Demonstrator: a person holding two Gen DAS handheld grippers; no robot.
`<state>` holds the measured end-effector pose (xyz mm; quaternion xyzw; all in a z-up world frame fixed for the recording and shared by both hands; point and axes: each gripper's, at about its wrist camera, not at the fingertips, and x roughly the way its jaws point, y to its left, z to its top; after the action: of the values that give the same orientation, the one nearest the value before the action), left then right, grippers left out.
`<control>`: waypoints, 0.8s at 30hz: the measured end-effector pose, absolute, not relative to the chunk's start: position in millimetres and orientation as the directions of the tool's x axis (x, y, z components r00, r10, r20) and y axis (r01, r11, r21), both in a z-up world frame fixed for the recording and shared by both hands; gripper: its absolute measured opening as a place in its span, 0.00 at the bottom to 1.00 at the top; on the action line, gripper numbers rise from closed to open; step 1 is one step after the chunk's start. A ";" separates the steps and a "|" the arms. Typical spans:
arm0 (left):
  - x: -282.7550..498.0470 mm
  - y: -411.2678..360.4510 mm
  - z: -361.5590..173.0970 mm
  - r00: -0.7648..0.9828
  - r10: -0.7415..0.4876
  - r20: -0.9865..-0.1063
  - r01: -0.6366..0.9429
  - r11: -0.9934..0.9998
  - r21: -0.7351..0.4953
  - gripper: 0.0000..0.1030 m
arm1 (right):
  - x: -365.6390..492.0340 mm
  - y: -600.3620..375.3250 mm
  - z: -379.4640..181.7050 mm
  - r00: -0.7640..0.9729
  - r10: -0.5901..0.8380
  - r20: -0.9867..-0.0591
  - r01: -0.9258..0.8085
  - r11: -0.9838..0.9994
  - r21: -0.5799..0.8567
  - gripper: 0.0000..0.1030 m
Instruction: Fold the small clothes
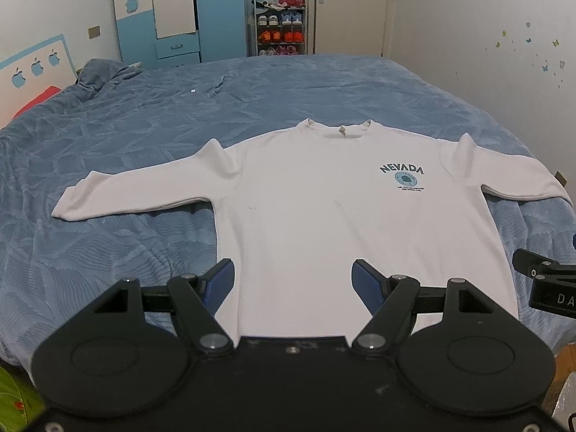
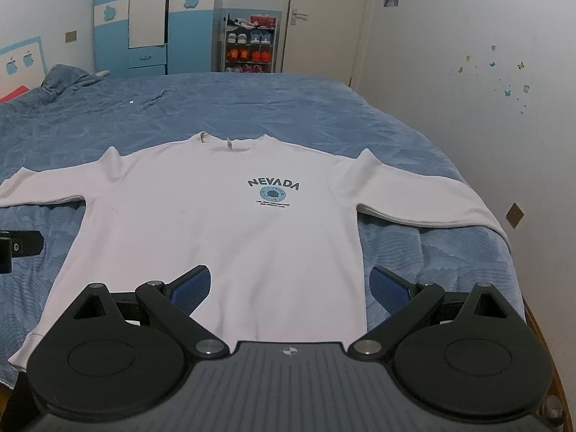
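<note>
Sweatshirt [image 1: 324, 223], white and long-sleeved, lies flat and face up on a blue bedspread [image 1: 144, 126], collar toward twelve o'clock and hem toward six in both views. A dark "NEVADA" print [image 1: 402, 169] with a round teal emblem sits on the chest at about two o'clock from the garment's middle; the small lines of text beneath the emblem are too fine to read.

The left gripper [image 1: 292, 280] hangs over the lower body of the sweatshirt with its jaws spread wide and nothing between them; its blue pads [image 1: 219, 284] frame the fabric, and whether they touch it cannot be told. The hem is hidden behind the gripper's black housing. The right gripper [image 2: 289, 288] is likewise wide open and empty, above the hem corner on that side: one pad over white cloth, the other over bedspread.

In the left wrist view the sleeve at three o'clock runs off the frame edge, so its cuff is cut off; in the right wrist view the sleeve at nine o'clock is cropped the same way. A shoe rack [image 1: 280, 25] stands at twelve o'clock beyond the bed, beside a blue and white wardrobe [image 1: 180, 10].
</note>
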<state>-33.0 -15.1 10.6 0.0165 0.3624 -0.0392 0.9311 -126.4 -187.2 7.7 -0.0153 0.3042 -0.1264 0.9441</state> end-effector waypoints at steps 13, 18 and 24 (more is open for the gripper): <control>-34.8 -17.2 9.9 0.743 -0.060 -0.666 0.080 0.997 0.000 0.71 | -127.5 -189.0 7.8 0.785 -0.251 -0.567 0.225 0.967 -0.118 1.00; -37.6 -21.3 9.6 0.745 -0.060 -0.664 0.093 0.996 0.015 0.71 | -128.3 -190.1 7.2 0.784 -0.252 -0.567 0.226 0.967 -0.117 1.00; -36.8 -19.5 9.3 0.743 -0.062 -0.666 0.092 0.996 0.010 0.71 | -129.2 -188.3 7.2 0.784 -0.256 -0.566 0.228 0.966 -0.121 1.00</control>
<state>-36.8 -19.5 9.3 0.0213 0.3559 -0.0414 0.9334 -129.2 -188.3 7.2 -0.0231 0.3029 -0.1280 0.9441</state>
